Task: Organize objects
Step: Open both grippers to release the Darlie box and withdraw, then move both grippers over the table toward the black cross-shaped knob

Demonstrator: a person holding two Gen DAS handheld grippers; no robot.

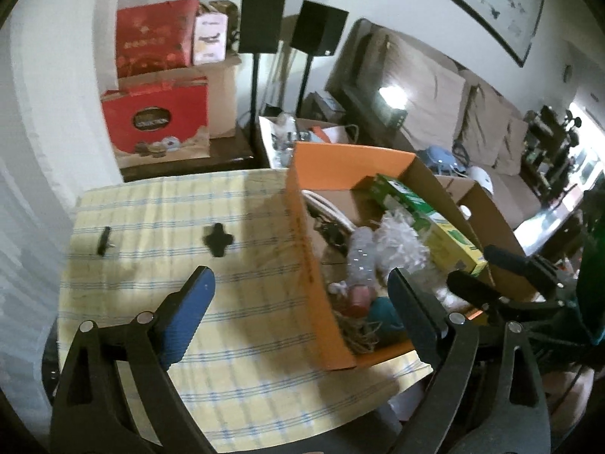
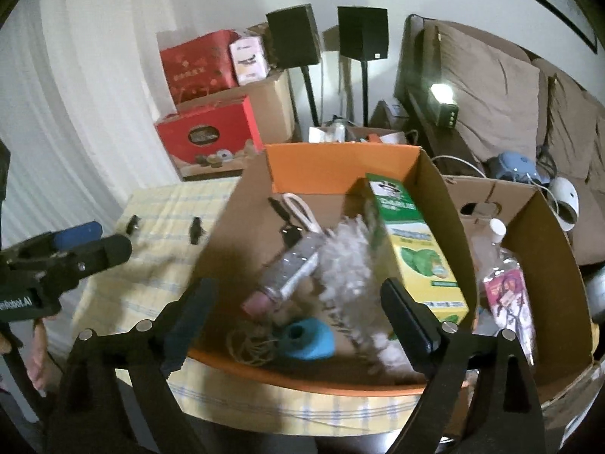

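Nearest, the left gripper (image 1: 298, 295) w/ blue pads has its jaws spread wide, nothing between them, over the surface (image 1: 159, 204) in its yellow-and-blue checked cloth and the near corner of the orange-walled cardboard box (image 1: 314, 265); its lower arms are cut off by the frame edge. The right gripper (image 2: 298, 302) is likewise spread wide and empty, above the box's near end; its pads look dark, colour hard to make out. Just beyond, inside the box: a teal spool of thread (image 2: 308, 336), a tangle of tan twine (image 2: 249, 344), a fluffy white duster-like bundle (image 2: 351, 261) (blurred, can't tell exactly what), a clear plastic bottle with pink cap (image 2: 283, 276) lying on its side, a tall green-and-yellow carton (image 2: 416, 242) leaning along the right wall, and further back a white loop (image 2: 298, 208) beside a small dark item, too blurred to ID. To the right, a second brown cardboard box (image 2: 544, 249) holds a clear bottle with white cap (image 2: 495, 238) and a pink packet (image 2: 506, 295), partly hidden by the gripper arm. On the cloth left of the orange box lie two small black pieces (image 1: 218, 239), shape unclear. Far back: red gift boxes (image 1: 157, 121), two black speakers on stands (image 1: 261, 20), a brown sofa (image 1: 435, 98), framed picture cut off at the top.
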